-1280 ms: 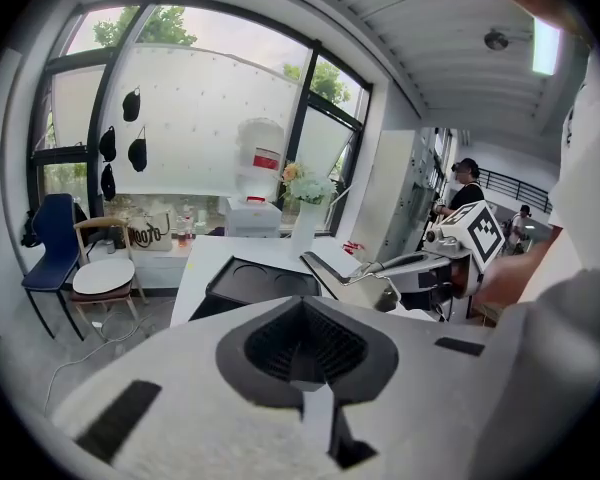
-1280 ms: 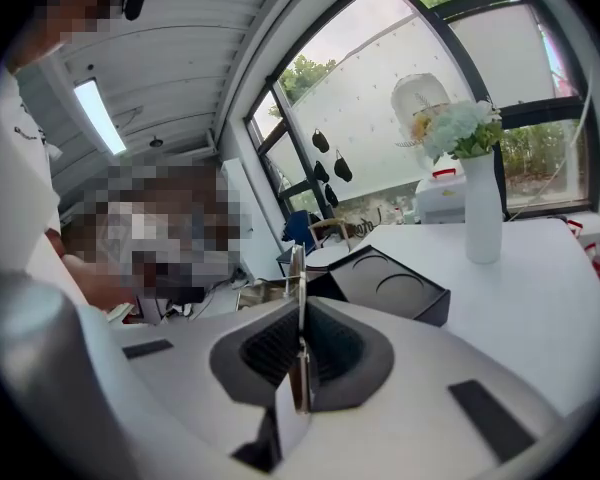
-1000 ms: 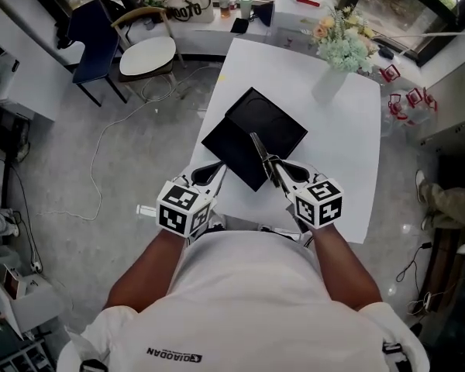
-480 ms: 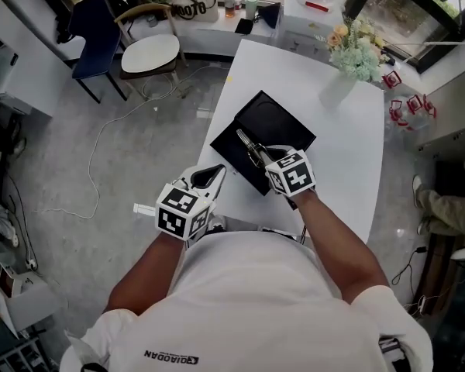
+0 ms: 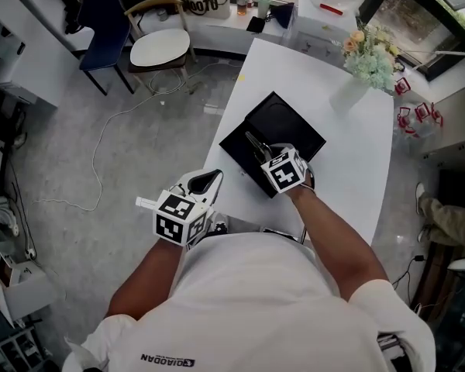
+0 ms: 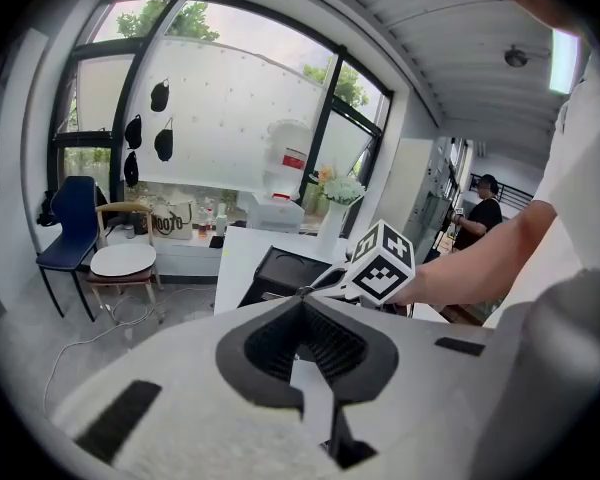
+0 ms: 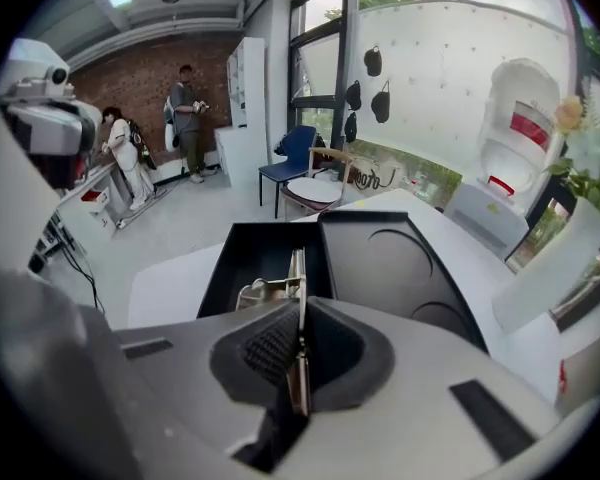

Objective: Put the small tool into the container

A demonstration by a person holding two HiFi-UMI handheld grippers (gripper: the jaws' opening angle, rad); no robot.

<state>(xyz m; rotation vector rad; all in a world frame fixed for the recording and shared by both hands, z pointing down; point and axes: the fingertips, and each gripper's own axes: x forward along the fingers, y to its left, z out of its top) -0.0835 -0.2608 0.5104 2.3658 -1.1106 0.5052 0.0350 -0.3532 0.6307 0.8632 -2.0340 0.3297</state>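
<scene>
Our right claw (image 7: 300, 318) is clamped on the small tool (image 7: 296, 268). In the right gripper view its long axis runs straight out of the jaws toward twelve o'clock, and its tip hangs over the left half of the black container (image 7: 400, 258) on the white table (image 5: 356, 153). Our left claw (image 6: 302, 308) is pinched together on nothing at about seven o'clock, off the table's edge, so we judge the right hand nearer for the drop.
</scene>
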